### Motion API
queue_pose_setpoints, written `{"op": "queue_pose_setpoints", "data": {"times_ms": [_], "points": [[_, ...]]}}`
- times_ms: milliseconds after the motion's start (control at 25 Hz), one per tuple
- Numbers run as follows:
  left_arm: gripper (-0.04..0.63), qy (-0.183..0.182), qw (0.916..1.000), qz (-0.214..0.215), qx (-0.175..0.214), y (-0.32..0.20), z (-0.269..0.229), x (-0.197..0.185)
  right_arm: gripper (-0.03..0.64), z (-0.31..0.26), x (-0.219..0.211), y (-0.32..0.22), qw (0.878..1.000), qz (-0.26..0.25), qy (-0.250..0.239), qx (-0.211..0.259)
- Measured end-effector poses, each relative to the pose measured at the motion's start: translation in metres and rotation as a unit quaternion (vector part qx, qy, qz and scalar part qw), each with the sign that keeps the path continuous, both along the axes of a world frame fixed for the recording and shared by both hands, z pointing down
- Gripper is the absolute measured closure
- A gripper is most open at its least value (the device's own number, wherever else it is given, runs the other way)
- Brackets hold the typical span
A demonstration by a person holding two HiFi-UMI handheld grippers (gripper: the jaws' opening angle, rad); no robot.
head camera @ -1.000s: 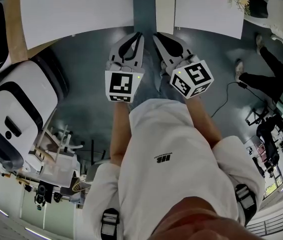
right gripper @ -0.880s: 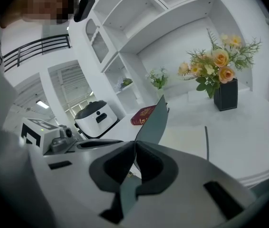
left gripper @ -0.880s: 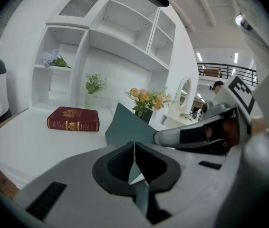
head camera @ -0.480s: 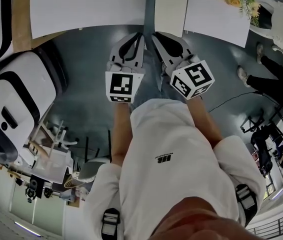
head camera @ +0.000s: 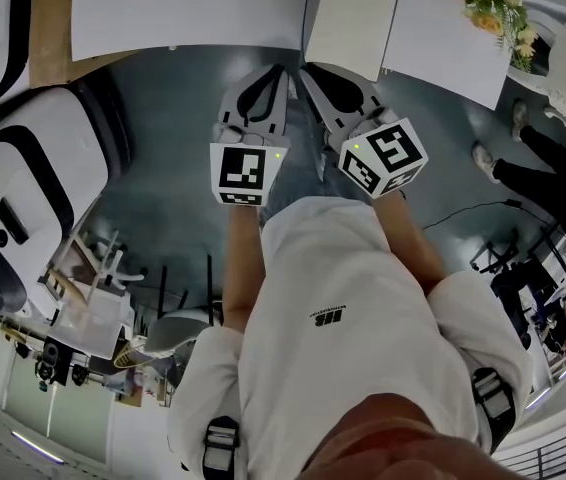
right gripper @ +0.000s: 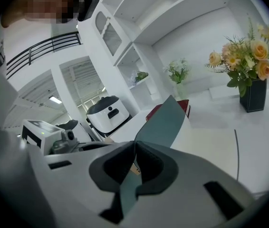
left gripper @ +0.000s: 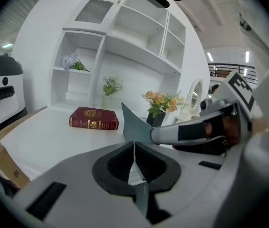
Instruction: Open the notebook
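Note:
A dark red hardcover book (left gripper: 94, 118) with gold print lies closed on the white table (left gripper: 39, 139), well ahead of both grippers. In the right gripper view only a corner of the red book (right gripper: 184, 103) shows behind the left gripper's jaws. A flat white pad (head camera: 353, 23) lies on the table (head camera: 183, 8) just beyond the jaw tips. My left gripper (head camera: 279, 72) (left gripper: 134, 146) and right gripper (head camera: 303, 72) (right gripper: 134, 147) are side by side over the floor before the table edge. Both are shut and hold nothing.
A white and black machine (head camera: 23, 188) (right gripper: 107, 114) stands left of the table, with a cardboard box (left gripper: 4, 158) beside it. A vase of flowers (head camera: 493, 3) (right gripper: 248, 75) sits at the table's right. White shelves (left gripper: 125, 46) back the table. A seated person (head camera: 553, 173) is at the right.
In the head view the table and white pad have come nearer and slid right and down. Both grippers keep their places in the picture, still shut and side by side.

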State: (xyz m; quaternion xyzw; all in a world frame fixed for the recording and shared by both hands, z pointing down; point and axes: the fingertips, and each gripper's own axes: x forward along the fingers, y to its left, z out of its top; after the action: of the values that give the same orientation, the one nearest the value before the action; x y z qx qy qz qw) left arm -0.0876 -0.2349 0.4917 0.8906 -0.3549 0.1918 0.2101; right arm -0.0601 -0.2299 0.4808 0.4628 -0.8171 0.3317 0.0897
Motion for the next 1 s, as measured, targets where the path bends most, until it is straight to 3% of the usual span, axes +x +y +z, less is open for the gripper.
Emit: {"op": "queue_pose_setpoints", "data": {"times_ms": [1000], "points": [[0.595, -0.015, 0.9965, -0.078, -0.027, -0.015, 0.034, -0.049, 0.607, 0.032, -0.058, -0.025, 0.997, -0.081, -0.009, -0.015]]}}
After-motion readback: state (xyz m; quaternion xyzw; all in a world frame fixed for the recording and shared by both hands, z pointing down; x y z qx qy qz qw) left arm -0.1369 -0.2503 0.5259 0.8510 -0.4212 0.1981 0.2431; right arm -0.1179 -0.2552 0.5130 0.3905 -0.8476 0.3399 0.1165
